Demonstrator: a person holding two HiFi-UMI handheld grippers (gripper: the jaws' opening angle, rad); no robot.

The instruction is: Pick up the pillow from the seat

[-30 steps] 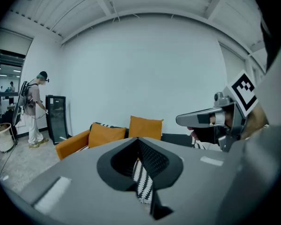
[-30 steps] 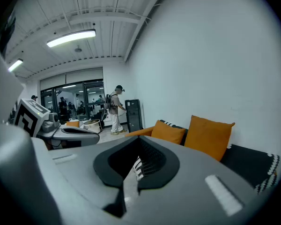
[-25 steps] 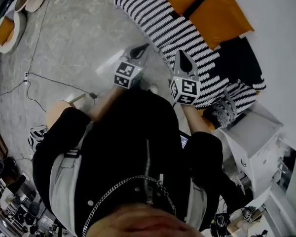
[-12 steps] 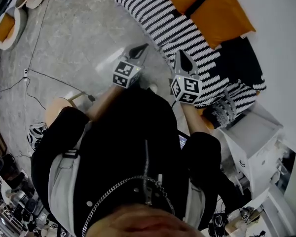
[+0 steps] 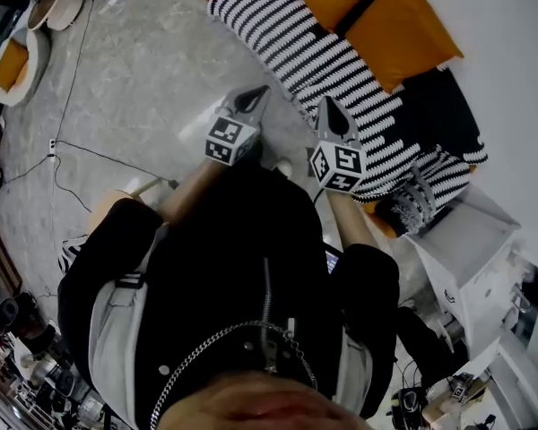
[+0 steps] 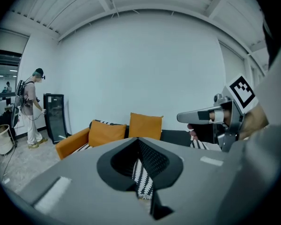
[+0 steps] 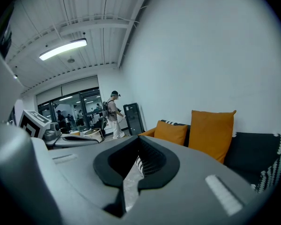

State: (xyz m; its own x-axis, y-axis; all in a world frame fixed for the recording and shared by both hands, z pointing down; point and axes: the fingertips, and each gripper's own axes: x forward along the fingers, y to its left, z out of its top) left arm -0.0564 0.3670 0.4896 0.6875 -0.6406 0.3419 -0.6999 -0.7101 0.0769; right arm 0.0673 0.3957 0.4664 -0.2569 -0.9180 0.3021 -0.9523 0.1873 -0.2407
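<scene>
Head view: both forearms reach forward side by side, left tool and right tool aimed toward 1 o'clock, where the orange pillow leans on the striped seat; left gripper view, then right gripper view: jaws pressed together, empty.

Two orange pillows stand upright side by side on the far striped seat, leaning on the dark backrest.

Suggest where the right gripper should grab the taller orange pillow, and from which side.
Probably its free top edge, from the front and above. The taller orange pillow stands upright against the backrest, bottom on the striped seat, so only front and top are exposed. The right gripper is shut; open first.
</scene>
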